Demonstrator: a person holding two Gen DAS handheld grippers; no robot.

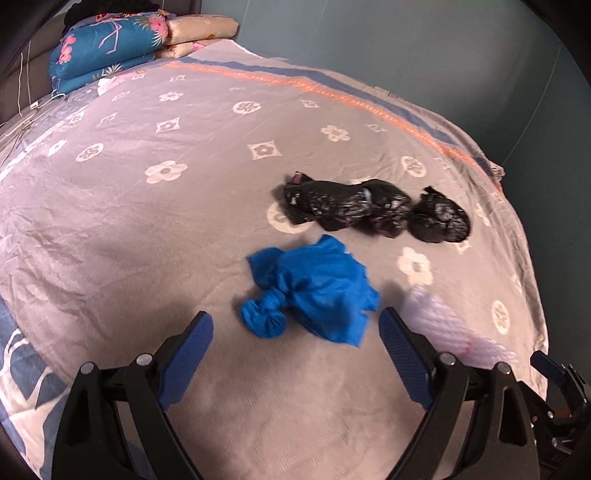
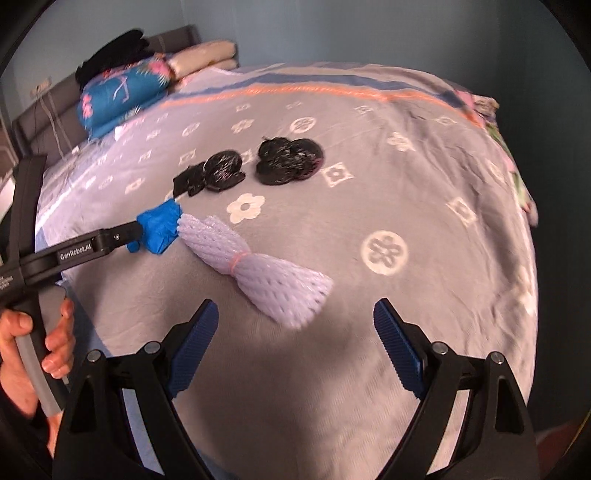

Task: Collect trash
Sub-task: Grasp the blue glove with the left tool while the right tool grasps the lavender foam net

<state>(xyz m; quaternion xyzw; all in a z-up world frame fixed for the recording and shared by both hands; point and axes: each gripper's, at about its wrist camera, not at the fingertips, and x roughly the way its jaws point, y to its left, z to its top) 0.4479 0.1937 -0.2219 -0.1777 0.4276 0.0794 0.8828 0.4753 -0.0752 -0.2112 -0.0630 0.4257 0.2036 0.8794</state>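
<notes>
A crumpled blue bag (image 1: 314, 291) lies on the bed just ahead of my open left gripper (image 1: 295, 332), between its fingers' line but apart from them. Black knotted trash bags (image 1: 369, 210) lie beyond it. A white foam net bundle (image 2: 255, 269) tied with a pink band lies just ahead of my open right gripper (image 2: 295, 321); it shows blurred in the left wrist view (image 1: 447, 325). In the right wrist view the left gripper's finger (image 2: 110, 236) reaches to the blue bag (image 2: 160, 229), and the black bags (image 2: 288, 160) lie farther back.
The bed (image 1: 147, 240) carries a grey flower-patterned blanket. Folded blue floral bedding (image 1: 107, 48) and beige pillows (image 1: 199, 29) are stacked at its head. A blue-grey wall (image 1: 406, 48) stands behind. The bed's right edge (image 2: 524, 206) drops off.
</notes>
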